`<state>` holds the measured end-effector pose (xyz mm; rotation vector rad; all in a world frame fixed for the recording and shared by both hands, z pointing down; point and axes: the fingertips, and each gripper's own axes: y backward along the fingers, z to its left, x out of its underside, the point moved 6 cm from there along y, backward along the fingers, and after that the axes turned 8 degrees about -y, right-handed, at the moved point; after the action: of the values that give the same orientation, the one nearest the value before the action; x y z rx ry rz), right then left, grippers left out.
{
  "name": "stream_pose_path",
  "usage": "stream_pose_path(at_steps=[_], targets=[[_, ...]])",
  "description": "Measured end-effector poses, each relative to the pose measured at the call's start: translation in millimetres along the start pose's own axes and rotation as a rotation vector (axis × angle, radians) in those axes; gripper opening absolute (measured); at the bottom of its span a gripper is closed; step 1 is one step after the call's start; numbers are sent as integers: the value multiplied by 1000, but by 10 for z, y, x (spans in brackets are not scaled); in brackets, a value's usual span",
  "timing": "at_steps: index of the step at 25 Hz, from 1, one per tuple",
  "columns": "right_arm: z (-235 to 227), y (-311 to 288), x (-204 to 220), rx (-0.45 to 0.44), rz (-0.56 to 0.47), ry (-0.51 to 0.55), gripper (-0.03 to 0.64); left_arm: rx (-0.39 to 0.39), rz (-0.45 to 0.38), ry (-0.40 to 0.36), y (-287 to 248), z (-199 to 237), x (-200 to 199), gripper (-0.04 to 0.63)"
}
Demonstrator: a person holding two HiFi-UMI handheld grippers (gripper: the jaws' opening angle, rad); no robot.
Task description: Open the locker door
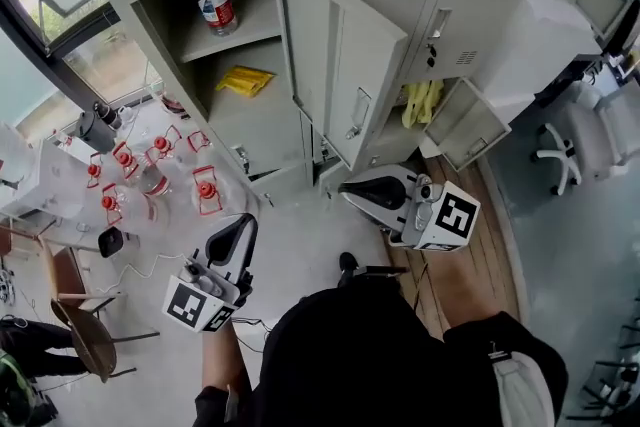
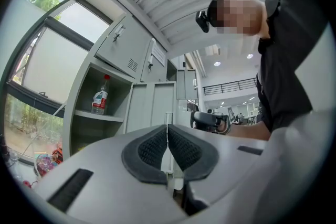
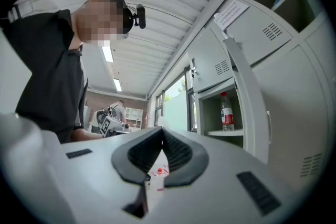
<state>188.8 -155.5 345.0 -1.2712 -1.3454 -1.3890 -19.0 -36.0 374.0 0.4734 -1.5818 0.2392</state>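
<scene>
Open locker (image 1: 262,17): one bottle (image 1: 216,3), one packet (image 1: 245,80)

In the open locker (image 1: 160,15), the upper shelf (image 1: 252,18) carries a bottle (image 1: 216,3); the lower shelf (image 1: 255,127) carries a yellow packet (image 1: 245,80). Red-capped bottles (image 1: 205,187) sit on the floor (image 1: 300,235).
</scene>
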Motion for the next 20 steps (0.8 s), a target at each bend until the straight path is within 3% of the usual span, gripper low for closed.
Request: stream_pose_path(at_steps=[4, 9, 17, 20], targets=[[432, -236, 195, 80, 19, -18, 12, 29, -8, 6, 389, -34, -37, 18], [1030, -393, 476, 114, 18, -70, 12, 69, 2, 35, 790, -201, 44, 18], [1561, -403, 1011, 201, 81, -180, 11, 137, 32, 188, 1219, -553, 483, 18], [1668, -384, 1117, 215, 109, -190, 11, 145, 32, 211, 1347, -638, 556, 18]])
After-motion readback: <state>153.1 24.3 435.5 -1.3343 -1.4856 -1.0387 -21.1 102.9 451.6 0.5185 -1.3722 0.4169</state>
